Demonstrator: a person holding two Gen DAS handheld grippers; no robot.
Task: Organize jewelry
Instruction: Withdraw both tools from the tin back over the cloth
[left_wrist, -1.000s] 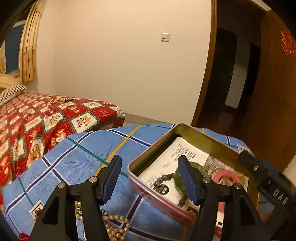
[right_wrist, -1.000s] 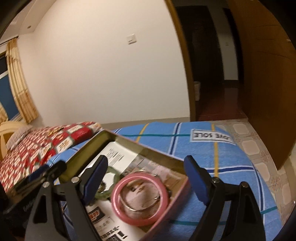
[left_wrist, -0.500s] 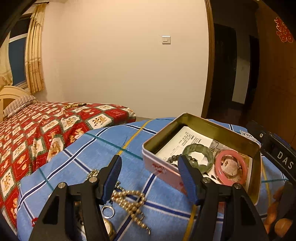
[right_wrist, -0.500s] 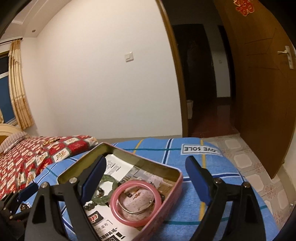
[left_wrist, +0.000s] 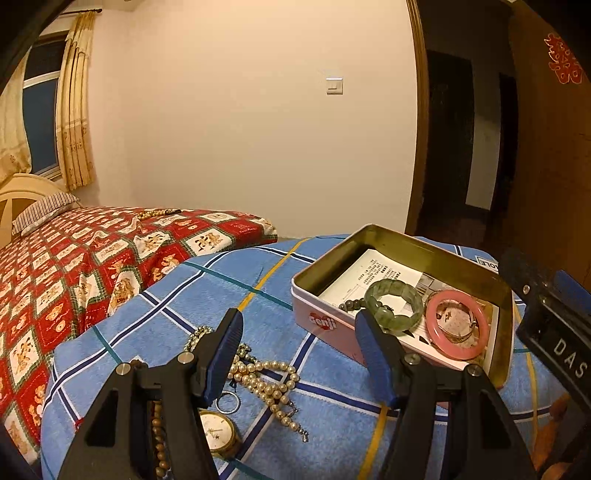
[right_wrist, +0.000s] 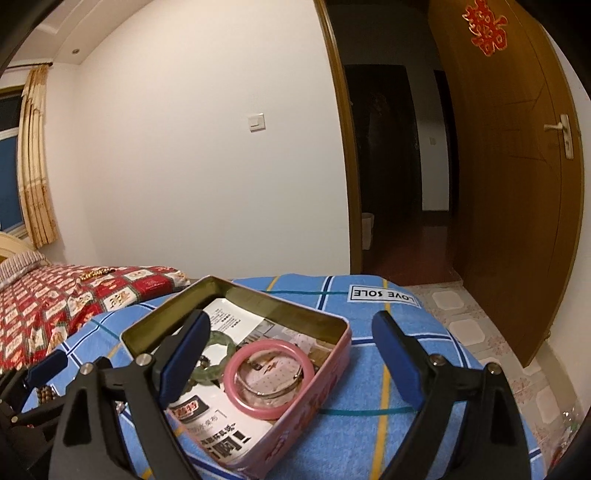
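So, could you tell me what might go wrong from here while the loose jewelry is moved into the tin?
1. The pearl necklace lies tangled with a small ring and the pocket watch; lifting it with the open left gripper could drag those along.
2. The tin sits on a soft blue checked blanket, so a nudge might tip it.
3. The tin already holds a green bracelet and a pink bangle; dropped pearls may snag them.

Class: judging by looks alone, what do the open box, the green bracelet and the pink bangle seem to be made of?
Box: likely tin-plated metal; thin walls, glossy brass-toned inside, pink printed outside.
Green bracelet: possibly jade or glass; mottled, translucent, polished segments.
Pink bangle: perhaps plastic, resin or stone; uniform, smooth, slightly glossy.
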